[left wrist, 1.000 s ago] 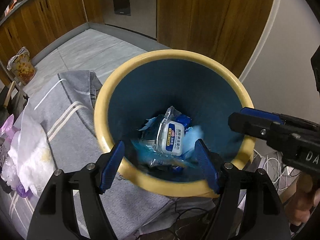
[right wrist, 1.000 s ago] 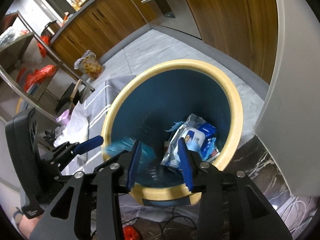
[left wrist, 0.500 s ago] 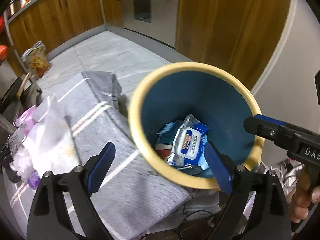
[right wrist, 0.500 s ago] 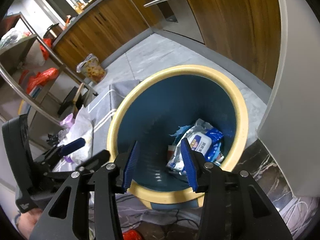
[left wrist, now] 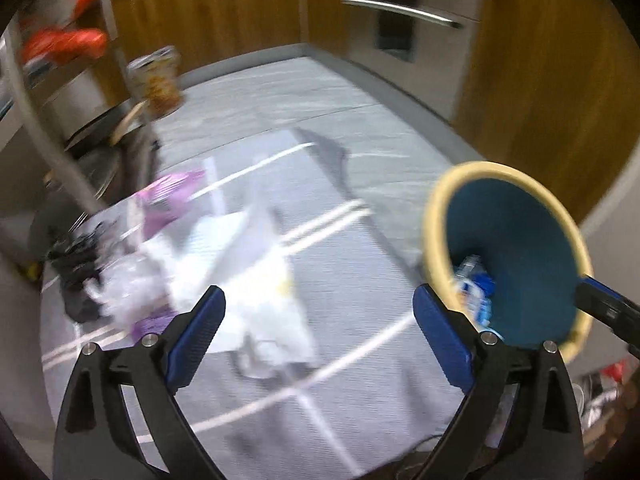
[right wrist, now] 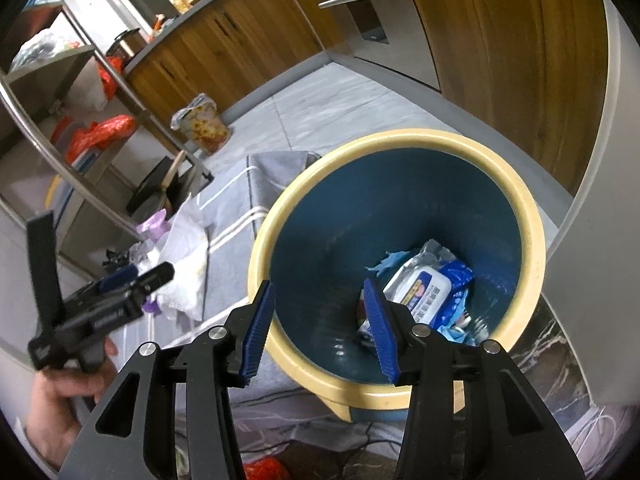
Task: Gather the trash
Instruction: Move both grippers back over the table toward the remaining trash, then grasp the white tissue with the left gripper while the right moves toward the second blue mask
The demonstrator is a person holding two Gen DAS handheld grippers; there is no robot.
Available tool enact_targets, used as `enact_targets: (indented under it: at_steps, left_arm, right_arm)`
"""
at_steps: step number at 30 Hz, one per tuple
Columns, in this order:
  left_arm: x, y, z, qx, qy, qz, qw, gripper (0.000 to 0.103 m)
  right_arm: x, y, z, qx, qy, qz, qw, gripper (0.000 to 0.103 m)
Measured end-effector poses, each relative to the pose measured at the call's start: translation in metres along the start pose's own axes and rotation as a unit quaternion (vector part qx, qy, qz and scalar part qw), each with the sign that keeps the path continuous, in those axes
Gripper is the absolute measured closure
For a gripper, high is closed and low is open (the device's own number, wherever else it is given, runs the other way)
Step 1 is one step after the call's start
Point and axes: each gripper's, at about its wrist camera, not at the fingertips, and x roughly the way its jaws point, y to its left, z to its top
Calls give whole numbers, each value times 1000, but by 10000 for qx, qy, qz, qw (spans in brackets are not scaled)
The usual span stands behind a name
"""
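Note:
A blue bin with a cream rim [right wrist: 400, 138] stands at the edge of a grey striped cloth [left wrist: 352, 280]; it also shows in the left wrist view [left wrist: 434, 200]. Inside lie a white and blue wipes pack [right wrist: 424, 288] and blue wrappers. My right gripper [right wrist: 318, 328] is open and empty over the bin's near rim. My left gripper [left wrist: 316, 332] is open and empty above the cloth, in front of a white crumpled bag [left wrist: 256, 276] and purple wrappers [left wrist: 168, 196]. The left gripper [right wrist: 134, 274] shows in the right wrist view over that pile.
A metal shelf frame [right wrist: 80, 112] with red bags stands left of the cloth. A patterned bag [right wrist: 202, 126] sits on the grey floor. Wooden cabinets [right wrist: 248, 40] line the back. A white wall [right wrist: 612, 160] rises right of the bin. Cables lie below.
My left gripper has swung left, away from the bin and over the cloth toward the white bag. My right gripper stays over the bin, jaws slightly wider.

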Motion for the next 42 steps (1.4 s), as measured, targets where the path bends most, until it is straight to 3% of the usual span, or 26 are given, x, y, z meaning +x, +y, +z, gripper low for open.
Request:
enact_targets:
  at_steps: [3,9,16,18,25,28,32,42]
  left_arm:
    - [8,28,1,-432,94,155,9989,10]
    - [25,64,5,-802,238,343,9959,10]
    - [49,80,8,-913,400,117,9949,13]
    - [56,78,9,-862,469,4,9952,20]
    - [65,86,6,-986,629,-407,9923,77]
    - [59,88,6,-957,519,-454,9930,91]
    - [46,92,6,-1026,317,-612,9923,97]
    - [-10,105,12,-1076,-287,-991,9888,98]
  right_arm:
    - [0,0,0,15,4,-8,10000,55]
    - [3,0,0,14,56,-6,10000,55]
    - [10,9,1,-41,112,34,9999,55]
    - [13,13,1,-61,137,40,9999,55]
    - [24,28,0,-128,199,81,9997,55]
    - [28,34,0,-171,225,117,9995,55]
    - [32,44,0,-247,243,189,9992,55]
    - [53,81,-6,-500,455,410,9969,55]
